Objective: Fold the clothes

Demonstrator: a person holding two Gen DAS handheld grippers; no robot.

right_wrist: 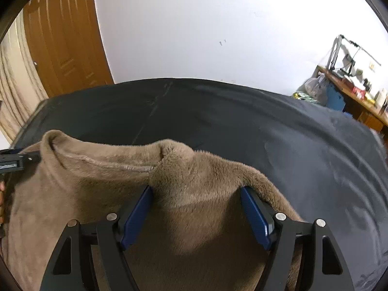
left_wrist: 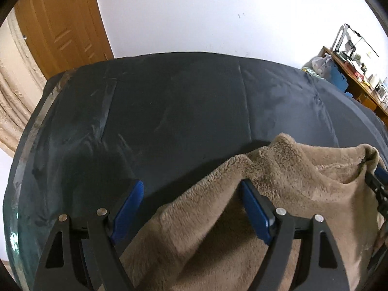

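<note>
Taped table edge (left_wrist: 36, 121), left view only

I am working over a bed (left_wrist: 174, 111) covered in a dark blue-grey sheet that is pulled fairly flat, with a few long creases running from the near side toward the far edge. A worn, pale strip runs along its left edge (left_wrist: 36, 121). Its far edge lies against a white wall. Directly on the sheet, toward the near edge, lies a brown fleece garment (right_wrist: 101, 184), fuzzy on the outside and smoother inside, its collar opening turned toward the far edge. The rest of the sheet around it is bare fabric.
</note>
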